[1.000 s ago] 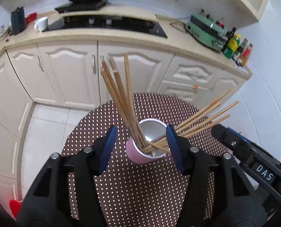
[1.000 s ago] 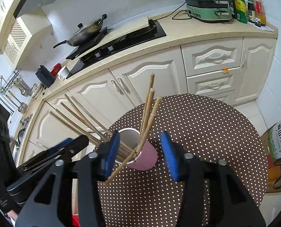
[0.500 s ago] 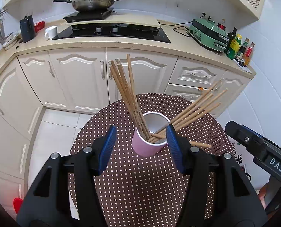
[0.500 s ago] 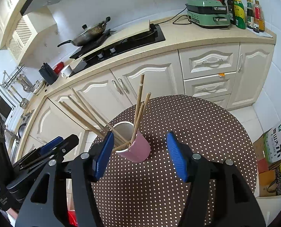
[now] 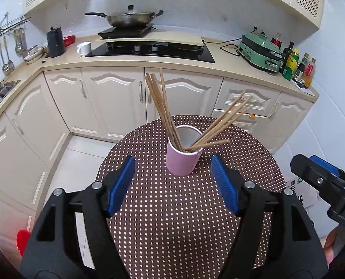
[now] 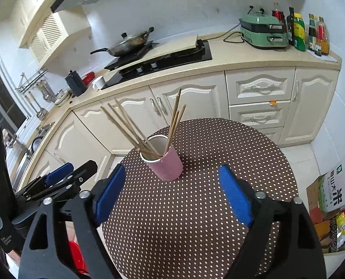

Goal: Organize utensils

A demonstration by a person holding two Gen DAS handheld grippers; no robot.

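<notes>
Moved: both grippers have backed off from the pink cup (image 5: 183, 158) since a second ago, so it looks smaller and further ahead; the chopsticks (image 5: 159, 107) haven't shifted in it
Left gripper (image 5: 174, 183): jaws opening, already wide, nothing between the pads
Right gripper (image 6: 171, 193): same deal, jaws opening, empty
Cup spot: upright on the round polka-dot table (image 5: 184, 220), dead ahead of the left gripper, ahead and a bit left of the right one
Long axis: chopsticks fan up and outward in two bunches
Nearer hand: can't really call it, looks about even
Writing: "DA" on the right gripper's body in the left view; Chinese characters on the bag (image 6: 335, 193) on the floor, too small for me to read properly
</notes>
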